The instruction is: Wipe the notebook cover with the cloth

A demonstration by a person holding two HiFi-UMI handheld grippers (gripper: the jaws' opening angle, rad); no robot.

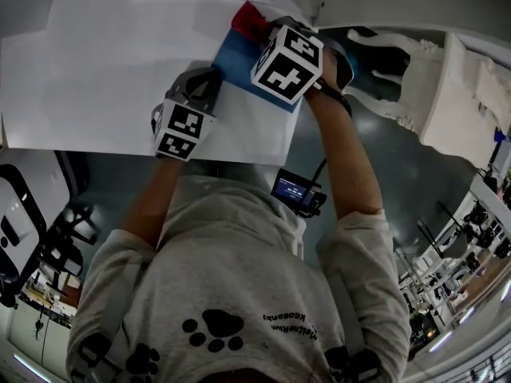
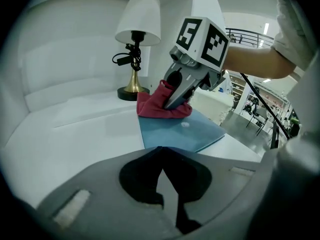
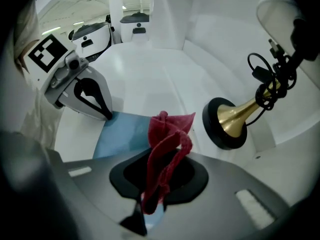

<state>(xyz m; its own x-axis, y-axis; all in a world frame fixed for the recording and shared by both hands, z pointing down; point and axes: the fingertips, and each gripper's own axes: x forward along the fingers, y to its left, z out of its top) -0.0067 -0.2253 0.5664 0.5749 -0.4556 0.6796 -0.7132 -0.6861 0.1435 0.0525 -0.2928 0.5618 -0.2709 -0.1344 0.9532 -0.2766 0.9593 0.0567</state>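
Note:
A blue notebook [image 1: 238, 61] lies flat on the white table [image 1: 104, 70], near its front right part. A red cloth [image 1: 249, 21] rests bunched on the notebook's far end. My right gripper [image 1: 262, 37] is shut on the cloth [image 3: 167, 134], which runs up between its fingers. In the left gripper view, the right gripper [image 2: 176, 98] presses the cloth [image 2: 157, 108] down on the notebook [image 2: 182, 131]. My left gripper [image 1: 211, 80] is shut with nothing in it. Its tip [image 3: 108, 116] rests at the notebook's near left edge [image 3: 122, 134].
A brass lamp with a black base [image 3: 227, 121] and white shade [image 2: 139, 19] stands just beyond the cloth. The table's front edge [image 1: 223, 156] is close to the person's body. A white chair [image 1: 447, 86] stands to the right of the table.

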